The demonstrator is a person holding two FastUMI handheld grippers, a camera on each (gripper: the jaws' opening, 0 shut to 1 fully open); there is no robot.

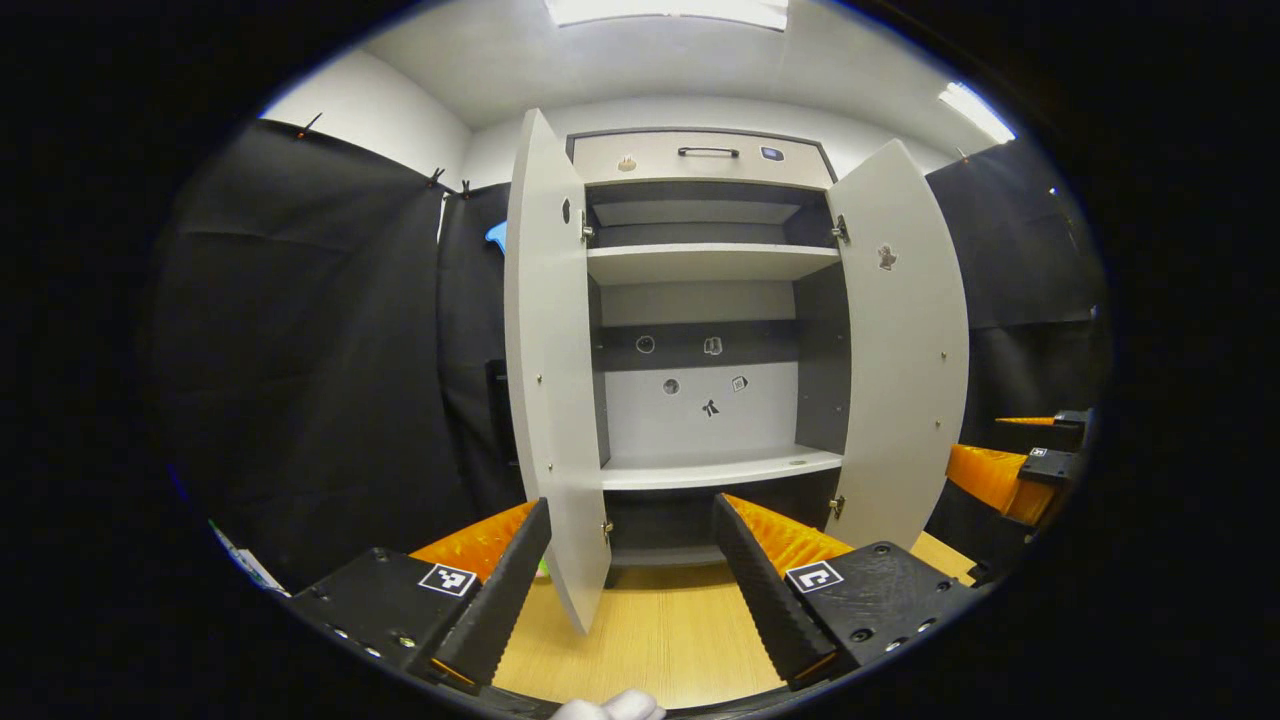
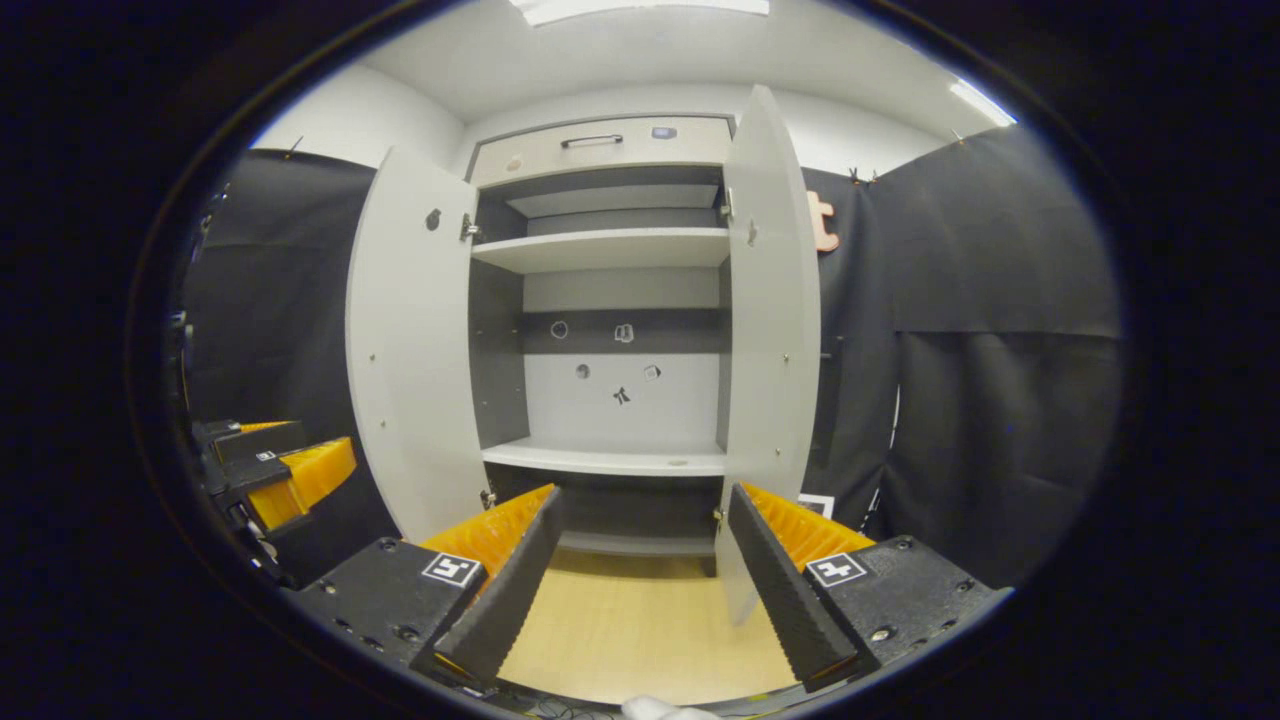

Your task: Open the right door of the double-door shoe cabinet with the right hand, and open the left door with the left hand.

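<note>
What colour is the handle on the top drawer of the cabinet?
Black, on a pale drawer front; the handle shows best in the left gripper view.

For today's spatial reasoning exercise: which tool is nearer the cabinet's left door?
Left. The left tool has the left door's lower edge between its open fingers, untouched. The right tool sits across by the right door.

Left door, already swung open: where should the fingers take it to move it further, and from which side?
Probably the free vertical edge of the left door, near its lower part. The panel stands edge-on between the open left gripper fingers, with no handle visible on it. Come straight from the front, one finger on each face, then close across the thin panel; the hinges sit on the cabinet side.
</note>
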